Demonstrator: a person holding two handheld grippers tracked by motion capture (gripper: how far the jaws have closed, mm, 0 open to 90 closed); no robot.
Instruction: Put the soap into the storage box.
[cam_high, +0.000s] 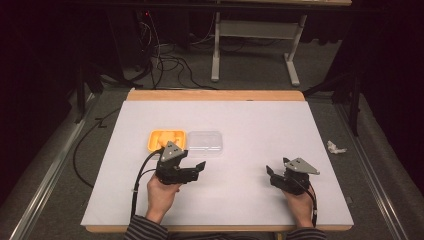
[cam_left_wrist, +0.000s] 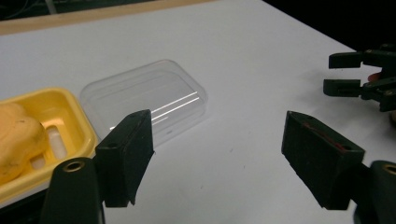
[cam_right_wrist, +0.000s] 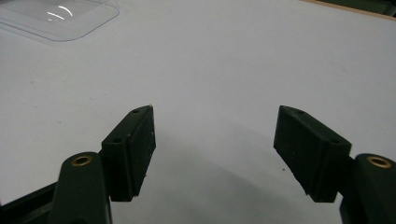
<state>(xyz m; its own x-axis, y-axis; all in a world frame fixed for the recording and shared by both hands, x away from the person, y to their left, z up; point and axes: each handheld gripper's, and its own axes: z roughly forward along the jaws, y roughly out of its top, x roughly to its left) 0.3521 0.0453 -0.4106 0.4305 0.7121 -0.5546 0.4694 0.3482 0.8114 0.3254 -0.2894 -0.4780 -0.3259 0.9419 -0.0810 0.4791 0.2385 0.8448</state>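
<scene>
Your left gripper (cam_high: 192, 167) and right gripper (cam_high: 273, 173): jaws apart, empty, above worktop (cam_high: 250, 125). Likely next: lift clear lid (cam_left_wrist: 144, 100) onto yellow soap dish (cam_left_wrist: 70, 116).

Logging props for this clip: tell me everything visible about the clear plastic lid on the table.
The clear plastic rectangular lid has rounded corners, a raised stepped centre panel and a flat rim; it looks thin, glossy and transparent. It lies flat on the white table surface, right beside the yellow plastic soap dish, their edges close or touching. Neither gripper holds it; the left gripper is open just short of it.
</scene>
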